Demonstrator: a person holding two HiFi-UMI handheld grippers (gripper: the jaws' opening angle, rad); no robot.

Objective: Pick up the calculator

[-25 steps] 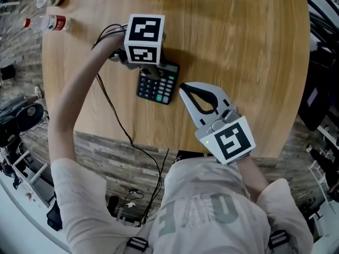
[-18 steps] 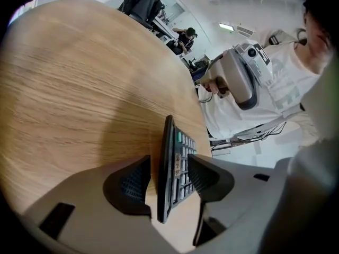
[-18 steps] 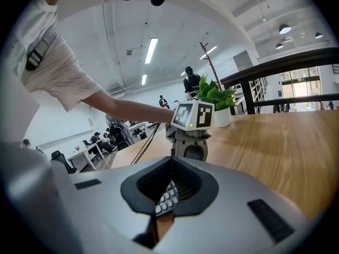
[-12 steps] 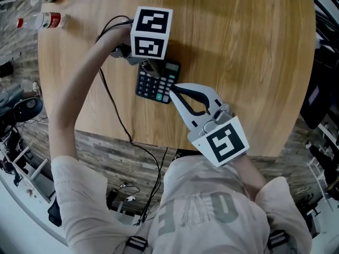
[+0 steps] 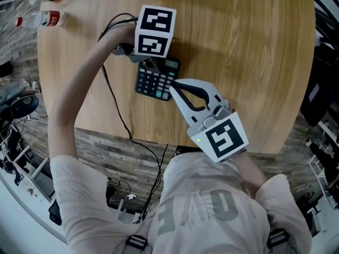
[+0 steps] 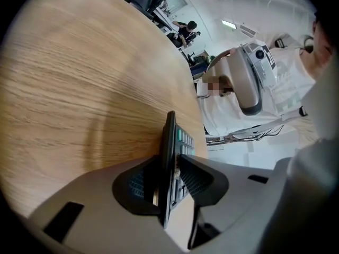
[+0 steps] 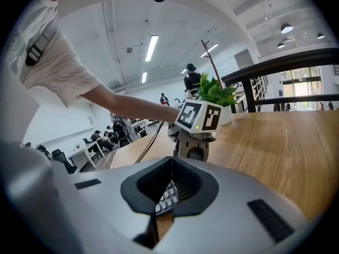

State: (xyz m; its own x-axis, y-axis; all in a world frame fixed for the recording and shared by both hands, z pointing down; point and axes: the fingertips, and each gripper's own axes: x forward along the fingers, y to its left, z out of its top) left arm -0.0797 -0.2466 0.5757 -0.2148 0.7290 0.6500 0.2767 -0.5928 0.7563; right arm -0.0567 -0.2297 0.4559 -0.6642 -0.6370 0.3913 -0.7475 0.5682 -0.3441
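Observation:
A black calculator lies on the round wooden table. My left gripper reaches in over its display end. In the left gripper view the calculator stands edge-on between the jaws of the left gripper. They are closing, and the pads sit against its back and its key face. My right gripper is shut, its tips resting at the calculator's near right corner. In the right gripper view the keys show below the right gripper's joined tips, with the left gripper's marker cube beyond.
A plastic bottle lies at the table's far left edge. A black cable runs from the left gripper across the table and over the near edge. A potted plant stands farther along the table. Office desks and people fill the background.
The right gripper moved up and left until its tips reached the calculator's corner. The left gripper shifted slightly right over the display end, and the calculator turned a little.

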